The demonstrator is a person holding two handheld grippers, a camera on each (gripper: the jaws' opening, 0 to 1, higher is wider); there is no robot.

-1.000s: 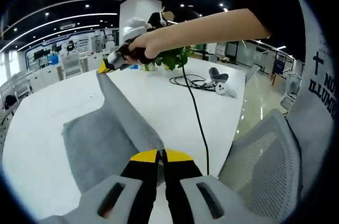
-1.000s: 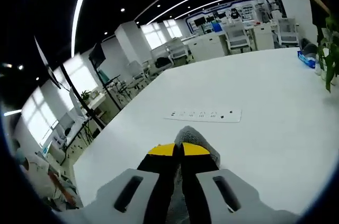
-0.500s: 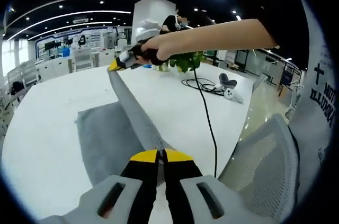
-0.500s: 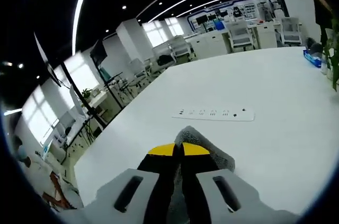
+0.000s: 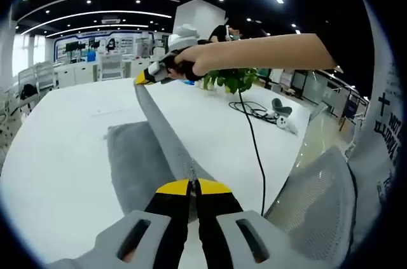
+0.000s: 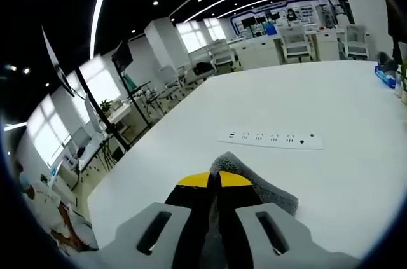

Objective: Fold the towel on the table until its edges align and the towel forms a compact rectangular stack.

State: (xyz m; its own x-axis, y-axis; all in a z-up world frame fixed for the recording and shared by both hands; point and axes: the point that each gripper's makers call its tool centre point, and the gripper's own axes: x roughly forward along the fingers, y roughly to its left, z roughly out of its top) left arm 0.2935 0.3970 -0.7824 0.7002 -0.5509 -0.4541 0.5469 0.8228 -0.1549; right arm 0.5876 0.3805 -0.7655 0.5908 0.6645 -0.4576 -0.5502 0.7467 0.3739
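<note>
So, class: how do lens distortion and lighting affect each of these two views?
Left gripper view: fisheye bows the table edge; ceiling strips curve; towel evenly lit. Right gripper view: power strip sharp, windows blown out bright at left.

Both views low, sharing table (image 5: 57, 154)
</note>
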